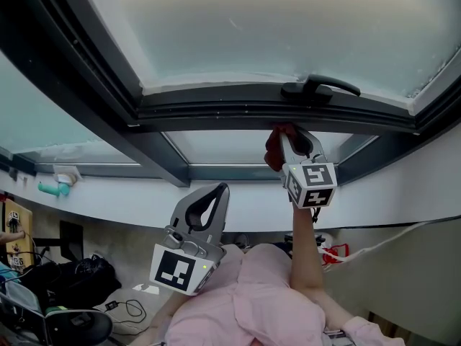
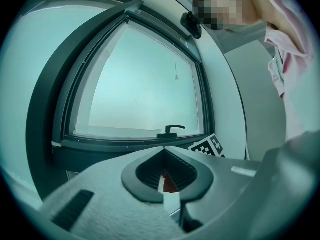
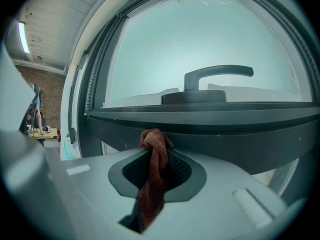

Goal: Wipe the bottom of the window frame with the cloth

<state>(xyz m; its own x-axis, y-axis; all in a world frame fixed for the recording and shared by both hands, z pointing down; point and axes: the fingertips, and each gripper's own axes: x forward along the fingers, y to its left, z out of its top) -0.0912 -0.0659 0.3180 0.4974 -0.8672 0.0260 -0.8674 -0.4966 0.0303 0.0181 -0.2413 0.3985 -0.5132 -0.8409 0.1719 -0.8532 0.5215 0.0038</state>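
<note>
Holding the cloth: the right gripper [image 3: 156,151] has its jaws closed tight on a reddish-brown cloth [image 3: 151,184], which is pinched between the tips.
Cloth: a bunched knob sticks out past the jaw tips, and the rest trails back down through the jaw hollow.
Cloth position: the knob sits against the underside of the bottom rail of the dark grey window frame [image 1: 238,111], slightly left of the handle above it.
Handle: a black lever [image 1: 321,88] mounted on the bottom rail and lying level along it.
Glass pane: frosted and pale [image 1: 266,27], filling the frame above the rail.
Left gripper: [image 1: 219,190] held lower and to the left, well apart from the frame, with its jaws brought together and nothing between them.
Sleeve: pink fabric [image 1: 252,301] at the lower edge of the head view, below both grippers.
Ledge: a small teal object [image 1: 55,188] rests far left.
Floor: a black bag [image 1: 85,272] lies below.
</note>
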